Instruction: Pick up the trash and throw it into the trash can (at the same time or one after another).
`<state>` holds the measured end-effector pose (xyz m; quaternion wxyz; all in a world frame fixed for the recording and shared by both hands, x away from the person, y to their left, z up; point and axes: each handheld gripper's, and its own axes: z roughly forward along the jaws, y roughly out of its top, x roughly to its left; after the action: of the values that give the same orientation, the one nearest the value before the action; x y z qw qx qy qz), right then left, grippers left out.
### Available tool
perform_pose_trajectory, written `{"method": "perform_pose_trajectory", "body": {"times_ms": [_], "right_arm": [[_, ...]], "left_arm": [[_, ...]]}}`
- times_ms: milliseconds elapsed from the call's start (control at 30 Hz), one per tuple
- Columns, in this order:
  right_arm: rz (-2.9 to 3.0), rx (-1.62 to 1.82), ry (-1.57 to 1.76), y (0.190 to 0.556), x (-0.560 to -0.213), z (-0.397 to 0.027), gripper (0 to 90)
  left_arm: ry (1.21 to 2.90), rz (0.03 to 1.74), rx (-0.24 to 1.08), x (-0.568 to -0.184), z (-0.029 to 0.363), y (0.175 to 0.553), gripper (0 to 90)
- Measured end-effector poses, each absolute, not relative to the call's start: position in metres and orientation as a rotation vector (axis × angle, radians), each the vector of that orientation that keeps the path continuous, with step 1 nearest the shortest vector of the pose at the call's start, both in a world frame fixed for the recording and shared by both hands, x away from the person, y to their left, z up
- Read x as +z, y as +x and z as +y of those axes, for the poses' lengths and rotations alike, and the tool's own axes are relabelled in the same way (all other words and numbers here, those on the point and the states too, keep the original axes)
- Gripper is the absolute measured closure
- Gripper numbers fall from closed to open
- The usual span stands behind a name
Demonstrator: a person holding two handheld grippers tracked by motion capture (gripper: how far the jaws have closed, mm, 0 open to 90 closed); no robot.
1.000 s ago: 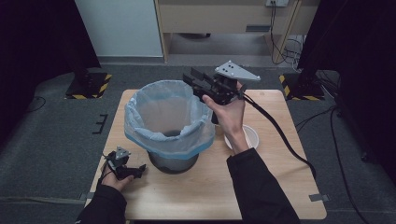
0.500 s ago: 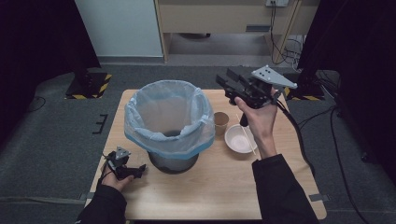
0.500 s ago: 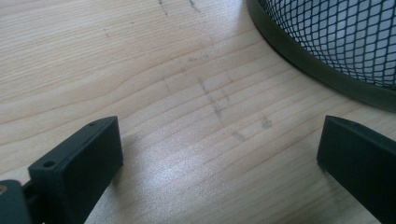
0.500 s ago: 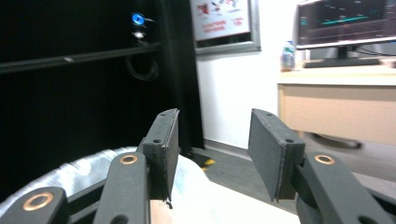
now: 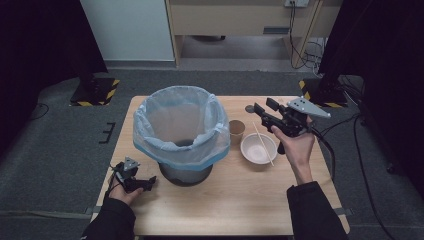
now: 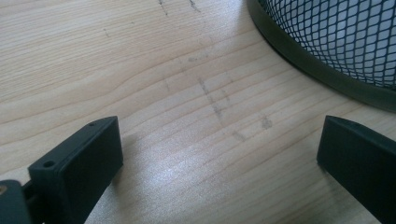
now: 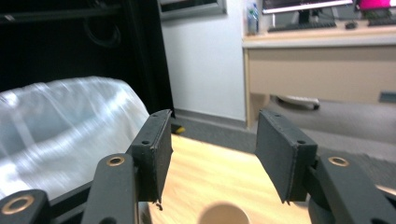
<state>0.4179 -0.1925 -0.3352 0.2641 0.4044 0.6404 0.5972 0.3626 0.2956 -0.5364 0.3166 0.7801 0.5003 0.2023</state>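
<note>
Leftmost, the left gripper is rested on the table beside the mesh bin, its jaws held wide apart with nothing between them. The bin is lined with a pale blue bag. Just right of it a paper cup is seen, then a white bowl with a chopstick laid across. Above these the right gripper is held, jaws just opened and empty.

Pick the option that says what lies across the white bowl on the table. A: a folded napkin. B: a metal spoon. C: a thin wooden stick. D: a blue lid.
C: in the high view a thin wooden stick lies slantwise across the white bowl, beside the paper cup.
</note>
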Motion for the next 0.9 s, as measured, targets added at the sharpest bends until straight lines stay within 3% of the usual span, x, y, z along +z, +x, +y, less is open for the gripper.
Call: {"method": "perform_pose_trajectory", "body": {"times_ms": [533,900], "right_arm": [[1.807,1.365,1.302,0.431,-0.424,-0.233,40.8],[1.945,1.223,1.356,0.436,-0.468,-0.227,54.7]], "left_arm": [[2.051,1.319,0.534,-0.537,0.295,0.362,0.0],[2.051,1.319,0.533,-0.536,0.295,0.363,0.0]]}}
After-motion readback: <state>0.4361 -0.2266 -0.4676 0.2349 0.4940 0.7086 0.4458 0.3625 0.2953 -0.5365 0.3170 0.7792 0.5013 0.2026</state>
